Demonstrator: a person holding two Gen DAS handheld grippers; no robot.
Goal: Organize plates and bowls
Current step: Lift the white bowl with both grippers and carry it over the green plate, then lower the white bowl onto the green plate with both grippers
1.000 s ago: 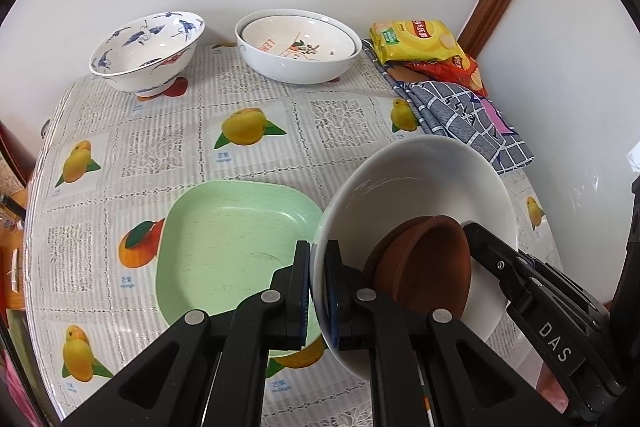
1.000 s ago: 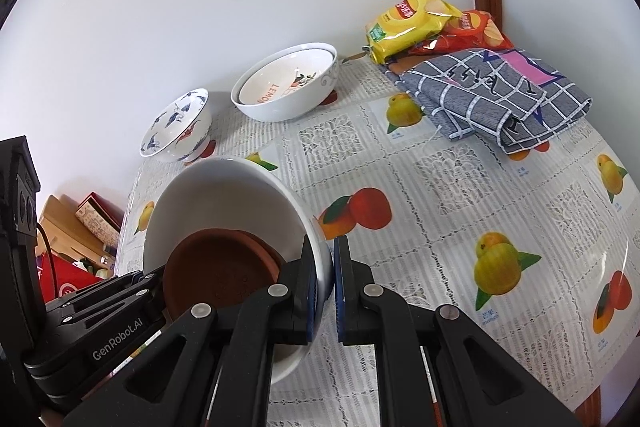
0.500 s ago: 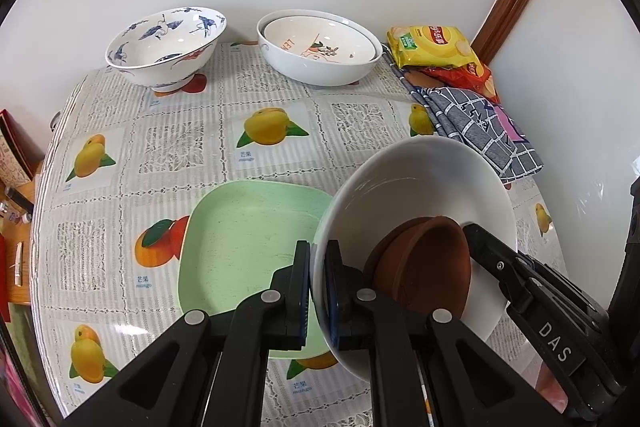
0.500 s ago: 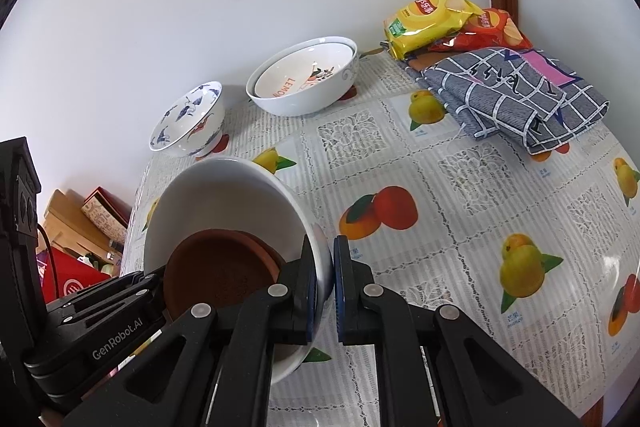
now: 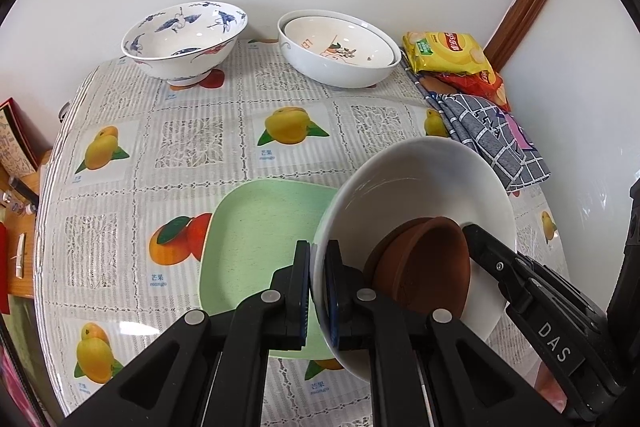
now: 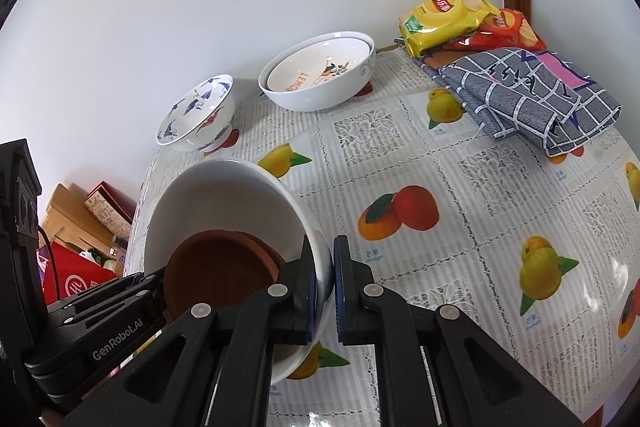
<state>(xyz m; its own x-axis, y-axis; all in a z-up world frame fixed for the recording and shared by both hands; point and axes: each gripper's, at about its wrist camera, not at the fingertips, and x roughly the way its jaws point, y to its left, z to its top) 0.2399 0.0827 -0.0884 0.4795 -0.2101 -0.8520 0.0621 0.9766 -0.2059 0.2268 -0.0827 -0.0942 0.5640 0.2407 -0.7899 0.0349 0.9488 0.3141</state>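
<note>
A large white bowl (image 5: 420, 187) with brown bowls (image 5: 424, 267) nested inside is held in the air over the table by both grippers. My left gripper (image 5: 318, 291) is shut on its left rim. My right gripper (image 6: 325, 287) is shut on its right rim; the white bowl (image 6: 224, 195) and brown bowls (image 6: 218, 267) show there too. A green square plate (image 5: 260, 239) lies on the table under and left of the bowl. A blue-patterned bowl (image 5: 184, 39) and two stacked white bowls (image 5: 340, 55) stand at the back by the wall.
The table has a fruit-print cloth (image 5: 180, 143). A folded grey checked cloth (image 6: 532, 99) and yellow and red snack bags (image 6: 448, 15) lie at the back right. A red box and clutter (image 6: 80, 251) sit beyond the table's left edge. A wall is close behind.
Both grippers and the held bowl have moved farther in over the table toward the back wall; the back bowls now appear nearer. The grips have not changed.
</note>
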